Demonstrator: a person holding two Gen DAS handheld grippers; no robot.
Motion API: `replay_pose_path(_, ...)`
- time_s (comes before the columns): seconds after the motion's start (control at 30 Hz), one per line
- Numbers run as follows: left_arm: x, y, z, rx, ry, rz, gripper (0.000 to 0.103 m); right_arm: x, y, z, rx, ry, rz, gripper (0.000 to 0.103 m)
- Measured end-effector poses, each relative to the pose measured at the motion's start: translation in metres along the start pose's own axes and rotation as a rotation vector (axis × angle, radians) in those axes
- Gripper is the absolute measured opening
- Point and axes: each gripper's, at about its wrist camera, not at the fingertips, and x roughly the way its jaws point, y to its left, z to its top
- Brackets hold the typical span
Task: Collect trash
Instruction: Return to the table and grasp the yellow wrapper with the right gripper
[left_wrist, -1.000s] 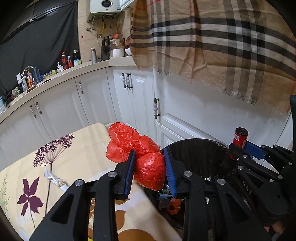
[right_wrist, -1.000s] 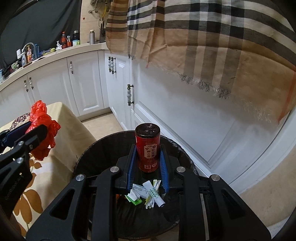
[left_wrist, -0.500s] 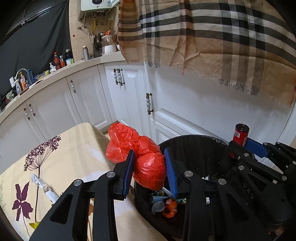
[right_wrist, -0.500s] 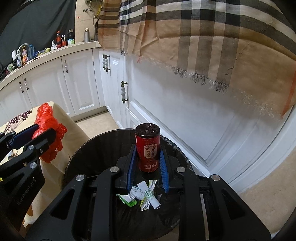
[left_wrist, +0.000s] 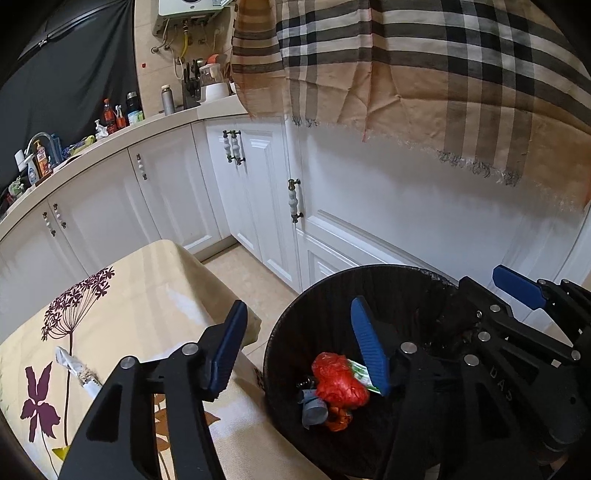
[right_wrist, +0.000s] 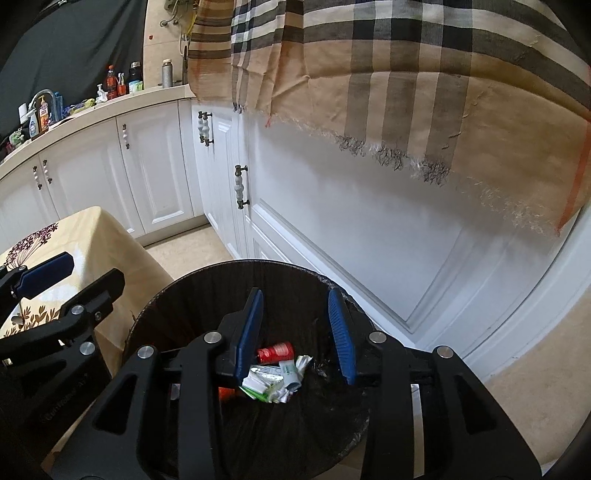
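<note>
Trash lies at the bottom of the black bin (right_wrist: 236, 295), and both grippers hang just above its mouth, tipped down, which looks like the right spot for letting things fall in. The right gripper (right_wrist: 295, 332) is nearest the far side of the bin; its blue jaws have just been opening, they stand a little apart, and nothing is between them. Right below them lies the red can (right_wrist: 275, 351), on its side, with its long side running left to right and one end a bit higher. Next to it sits a small heap of white and green wrappers (right_wrist: 275, 384). The left gripper (left_wrist: 299, 347) hangs over the near left rim of the bin; its jaws have just been opening too, they are wide apart, and they hold nothing. Under it the red bag (left_wrist: 338, 380) rests in the bin as a crumpled lump, so it points no special way. A grey scrap (left_wrist: 312, 406) lies just beside it. To the left, the table (left_wrist: 147, 280) with the flower cloth stands close to the bin, and one wrapper (left_wrist: 75, 369) is on it, so I think the job is not done. Farther off are white cupboards (left_wrist: 177, 199) and a checked cloth (left_wrist: 424, 74) hanging above.
</note>
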Motion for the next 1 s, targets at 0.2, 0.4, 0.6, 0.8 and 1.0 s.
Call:
replay_pose_path(0.2,-0.001,0.0,0.0,0.001,-0.002,0.003,0.058,-0.003,0.001,-0.001,-0.001,0.004,-0.003,0.036)
replay_pose_path(0.4,-0.011,0.01,0.0,-0.018,-0.007,0.017,0.061,-0.007,0.005,0.0,-0.009,0.003,0.009,0.036)
replay_pose_path(0.6,-0.031,0.03,-0.005,-0.042,-0.014,0.049,0.063,-0.019,0.023,-0.003,-0.023,0.004,0.063,0.036)
replay_pose_path(0.8,-0.059,0.071,-0.025,-0.089,0.0,0.122,0.064,-0.038,0.059,-0.009,-0.074,0.003,0.156,0.036)
replay_pose_path(1.0,-0.09,0.124,-0.058,-0.156,0.033,0.237,0.065,-0.06,0.105,-0.019,-0.141,0.012,0.279,0.036)
